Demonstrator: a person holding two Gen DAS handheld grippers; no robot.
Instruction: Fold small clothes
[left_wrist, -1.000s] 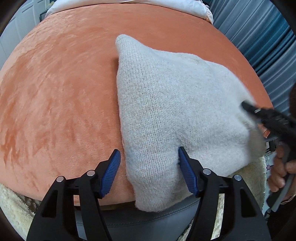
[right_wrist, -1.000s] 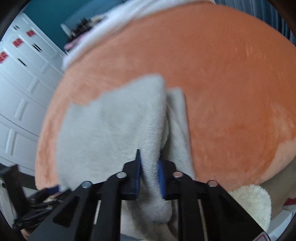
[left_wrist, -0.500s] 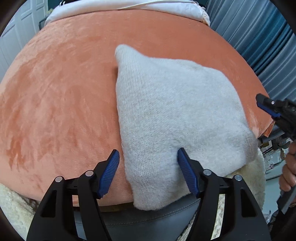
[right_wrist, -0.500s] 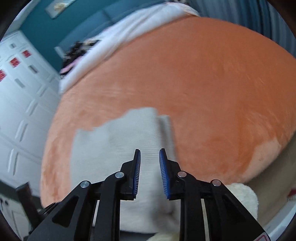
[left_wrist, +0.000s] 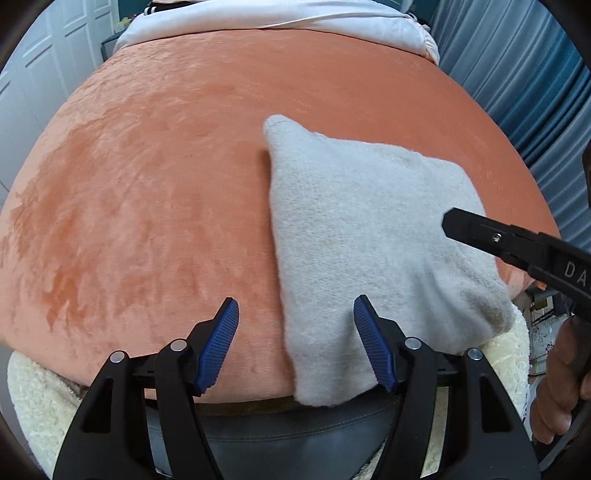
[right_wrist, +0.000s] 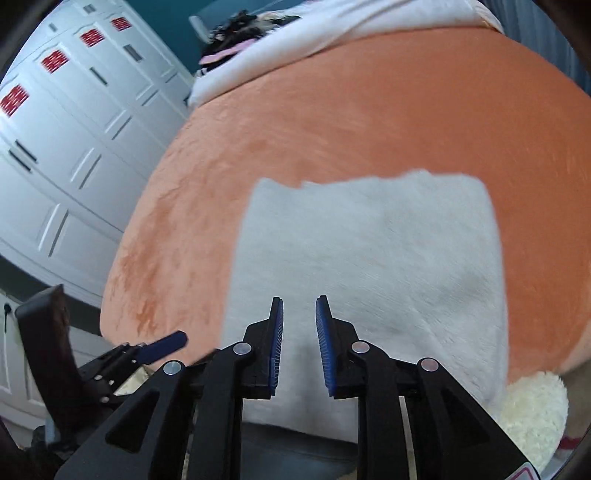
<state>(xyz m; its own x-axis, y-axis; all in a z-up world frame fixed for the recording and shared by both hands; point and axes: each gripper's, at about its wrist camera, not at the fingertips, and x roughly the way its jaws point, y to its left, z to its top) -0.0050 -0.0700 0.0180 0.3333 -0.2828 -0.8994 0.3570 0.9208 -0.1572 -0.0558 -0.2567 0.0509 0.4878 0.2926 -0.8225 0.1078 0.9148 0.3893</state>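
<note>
A folded light grey knit garment (left_wrist: 369, 236) lies flat on the orange plush blanket (left_wrist: 147, 184); it also shows in the right wrist view (right_wrist: 369, 251) on the same blanket (right_wrist: 369, 122). My left gripper (left_wrist: 295, 325) is open and empty, its jaws astride the garment's near left edge at the bed's front. My right gripper (right_wrist: 299, 325) is slightly open and empty, just above the garment's near edge. The right gripper's black arm shows in the left wrist view (left_wrist: 517, 247) over the garment's right side.
White bedding (left_wrist: 277, 18) lies at the far end of the bed. Blue curtains (left_wrist: 517, 92) hang on the right. White cupboard doors (right_wrist: 66, 129) stand to the left. A cream fleece layer (right_wrist: 532, 413) pokes out under the blanket's front edge.
My right gripper has let go of the garment's fold, opened a little and swung back over its right side. The garment now lies flat. My left gripper stayed open and barely moved.
</note>
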